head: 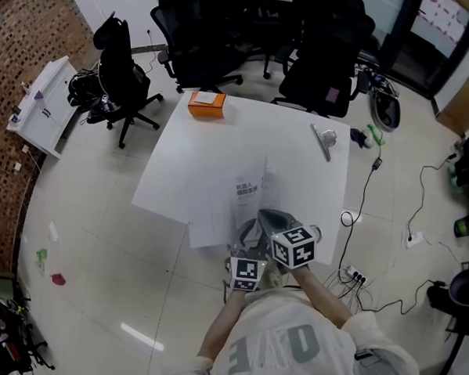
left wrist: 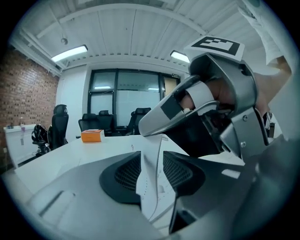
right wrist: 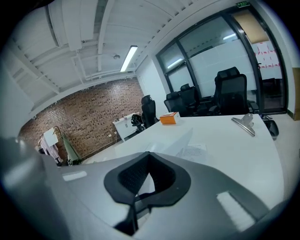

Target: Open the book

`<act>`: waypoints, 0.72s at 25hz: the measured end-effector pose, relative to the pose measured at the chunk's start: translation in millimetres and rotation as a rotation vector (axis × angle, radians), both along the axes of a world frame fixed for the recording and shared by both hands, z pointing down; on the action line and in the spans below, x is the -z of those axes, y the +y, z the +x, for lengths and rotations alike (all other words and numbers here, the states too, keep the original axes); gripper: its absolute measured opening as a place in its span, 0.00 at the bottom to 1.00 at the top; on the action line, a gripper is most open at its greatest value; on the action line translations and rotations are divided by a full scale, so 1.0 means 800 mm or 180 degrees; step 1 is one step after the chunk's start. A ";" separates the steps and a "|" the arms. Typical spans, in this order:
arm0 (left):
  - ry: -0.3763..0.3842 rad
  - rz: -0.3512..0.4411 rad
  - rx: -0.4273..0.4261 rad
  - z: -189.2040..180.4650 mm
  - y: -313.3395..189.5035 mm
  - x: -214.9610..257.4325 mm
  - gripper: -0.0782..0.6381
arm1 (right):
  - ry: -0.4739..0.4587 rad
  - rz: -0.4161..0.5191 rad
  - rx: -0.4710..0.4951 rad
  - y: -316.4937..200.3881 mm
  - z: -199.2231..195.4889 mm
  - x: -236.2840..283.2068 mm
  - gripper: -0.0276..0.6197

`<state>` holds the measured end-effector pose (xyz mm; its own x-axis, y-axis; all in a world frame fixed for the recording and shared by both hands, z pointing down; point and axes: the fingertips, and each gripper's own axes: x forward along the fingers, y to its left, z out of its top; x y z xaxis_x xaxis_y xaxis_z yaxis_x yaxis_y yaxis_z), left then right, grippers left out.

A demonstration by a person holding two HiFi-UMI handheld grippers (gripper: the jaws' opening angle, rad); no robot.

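Observation:
A white book (head: 234,200) lies open near the front edge of the white table (head: 185,146), with some of its pages lifted. My right gripper (head: 269,218) is shut on the top edge of a raised page (left wrist: 151,180); the left gripper view shows that grip from below, with the right gripper (left wrist: 157,127) high in the frame. My left gripper (left wrist: 152,172) is open, and the same page hangs between its dark pads (left wrist: 125,174) without being pressed. In the right gripper view the jaws (right wrist: 146,182) are closed, and beyond them a lifted leaf (right wrist: 186,138) and a printed page (right wrist: 194,151) show.
An orange box (head: 206,103) sits at the table's far edge and a metal clip (head: 324,139) at its right side. Black office chairs (head: 123,75) stand behind the table and a white cabinet (head: 42,103) at the left. Cables and a power strip (head: 354,277) lie on the floor at the right.

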<state>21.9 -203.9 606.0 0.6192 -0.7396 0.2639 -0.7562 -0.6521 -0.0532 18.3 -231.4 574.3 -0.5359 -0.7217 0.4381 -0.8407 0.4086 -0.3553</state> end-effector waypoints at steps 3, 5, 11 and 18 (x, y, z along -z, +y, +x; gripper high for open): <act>-0.0118 0.0100 0.0159 -0.009 -0.004 0.004 0.23 | -0.0046 0.0015 0.0034 0.001 -0.005 0.004 0.05; 0.0049 0.0025 0.0254 -0.016 -0.009 0.006 0.16 | -0.0163 0.0072 0.0006 0.000 -0.004 0.009 0.06; 0.0168 0.0096 0.0502 -0.041 -0.016 0.022 0.14 | -0.0367 0.0271 -0.0192 0.001 0.015 0.024 0.05; 0.0231 0.0203 0.0762 -0.075 -0.017 0.035 0.14 | -0.0227 0.0050 -0.0277 0.006 0.028 -0.017 0.05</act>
